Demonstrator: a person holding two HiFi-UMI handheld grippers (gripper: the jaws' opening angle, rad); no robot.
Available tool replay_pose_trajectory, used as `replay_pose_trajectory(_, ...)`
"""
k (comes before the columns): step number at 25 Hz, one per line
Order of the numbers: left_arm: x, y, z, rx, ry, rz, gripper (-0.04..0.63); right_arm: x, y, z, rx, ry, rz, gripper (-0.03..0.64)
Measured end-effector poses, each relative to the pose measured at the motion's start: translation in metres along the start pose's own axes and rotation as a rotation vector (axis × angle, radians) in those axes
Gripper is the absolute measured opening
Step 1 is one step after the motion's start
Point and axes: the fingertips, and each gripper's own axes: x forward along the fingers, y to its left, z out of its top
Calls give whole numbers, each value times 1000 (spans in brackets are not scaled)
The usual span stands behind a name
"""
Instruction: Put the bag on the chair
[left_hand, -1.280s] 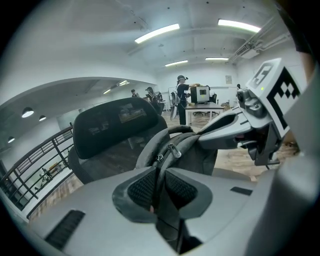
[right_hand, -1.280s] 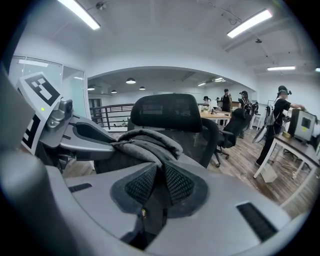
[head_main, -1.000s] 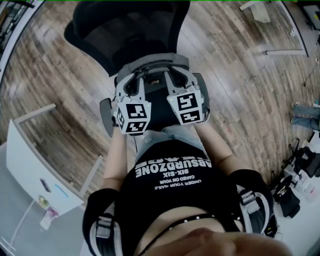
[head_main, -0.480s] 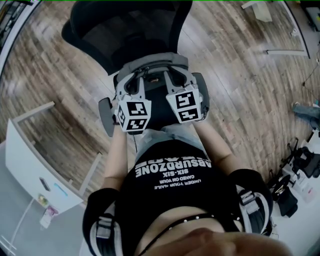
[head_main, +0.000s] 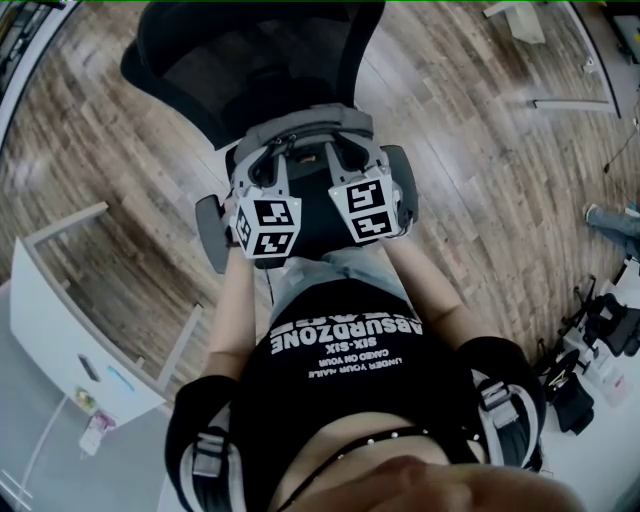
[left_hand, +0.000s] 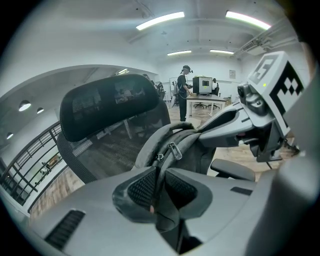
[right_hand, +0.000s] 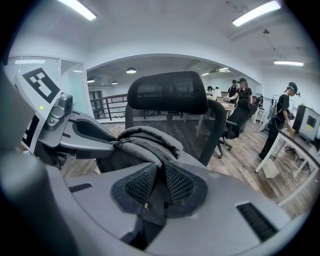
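Note:
A grey bag hangs over the seat of a black mesh-backed office chair, held up between both grippers. My left gripper is shut on a fold of the bag's upper edge beside a zip pull, and its black pads pinch the fabric. My right gripper is shut on the bag's other side, with fabric squeezed between its pads. In the left gripper view the bag stands in front of the chair's headrest. The right gripper view shows the bag before the chair back.
The chair's armrests flank the bag. A white cabinet stands at the left and dark gear lies on the wooden floor at the right. People stand at desks in the background.
Both grippers and the bag have shifted slightly forward toward the chair back. The grips have not changed.

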Motion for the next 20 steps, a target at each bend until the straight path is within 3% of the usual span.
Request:
replay_pose_trajectory(14,23,10,-18,-11,12,20,63,22,6,-12,-45,-2,30,58)
replay_pose_trajectory(20,29,14,-26,-54,10,33,63,30,11,-15,-182,-33,-22,54)
